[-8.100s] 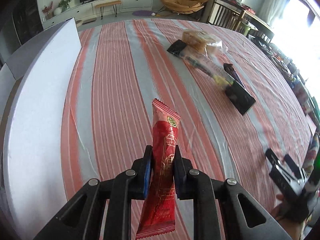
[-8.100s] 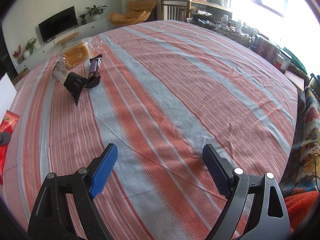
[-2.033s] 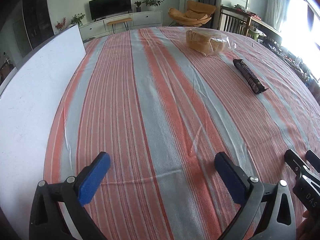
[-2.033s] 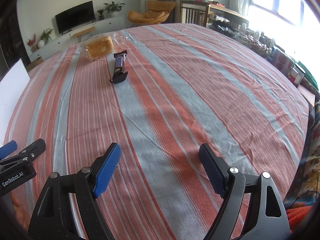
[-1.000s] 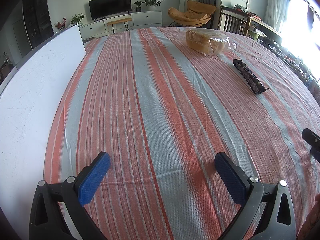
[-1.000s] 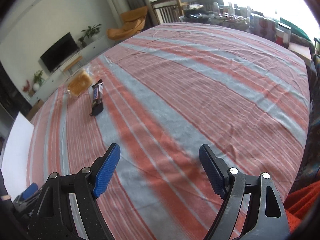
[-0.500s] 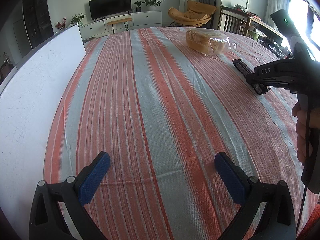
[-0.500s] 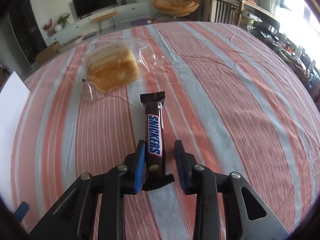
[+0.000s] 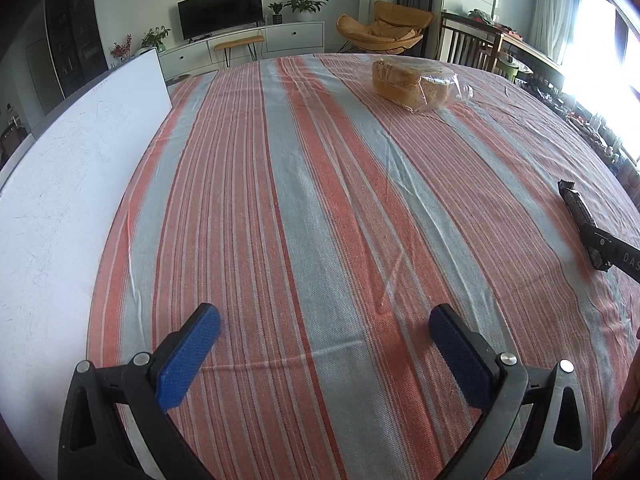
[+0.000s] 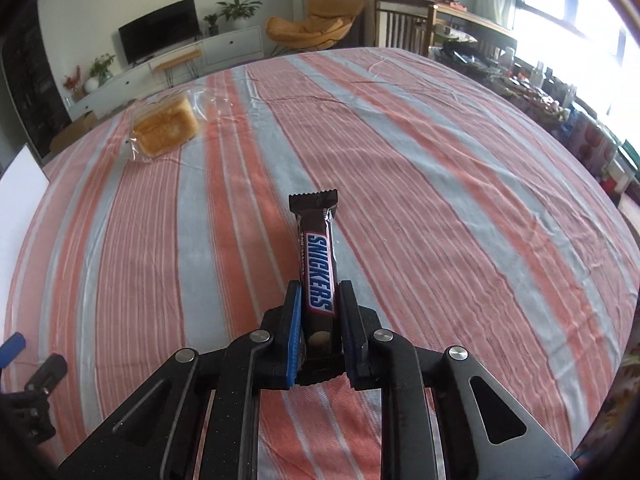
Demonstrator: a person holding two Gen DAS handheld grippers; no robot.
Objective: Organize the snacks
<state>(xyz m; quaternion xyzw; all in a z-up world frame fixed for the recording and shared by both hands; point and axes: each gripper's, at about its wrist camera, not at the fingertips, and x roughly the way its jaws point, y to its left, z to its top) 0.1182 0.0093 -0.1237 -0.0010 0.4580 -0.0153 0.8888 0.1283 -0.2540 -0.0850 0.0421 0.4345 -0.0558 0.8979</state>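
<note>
My right gripper is clamped on the Snickers bar, lower centre of frame. My left gripper hangs wide apart over the striped tablecloth — bagged bread lies upper right.

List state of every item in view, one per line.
Snickers bar: clamped in right claw, far end pointing away from the camera.
Left claw: open, nothing between its fingers.
Bagged bread: lying on the striped tablecloth, bag closed, untouched.
White board: at the table's left edge.
</note>
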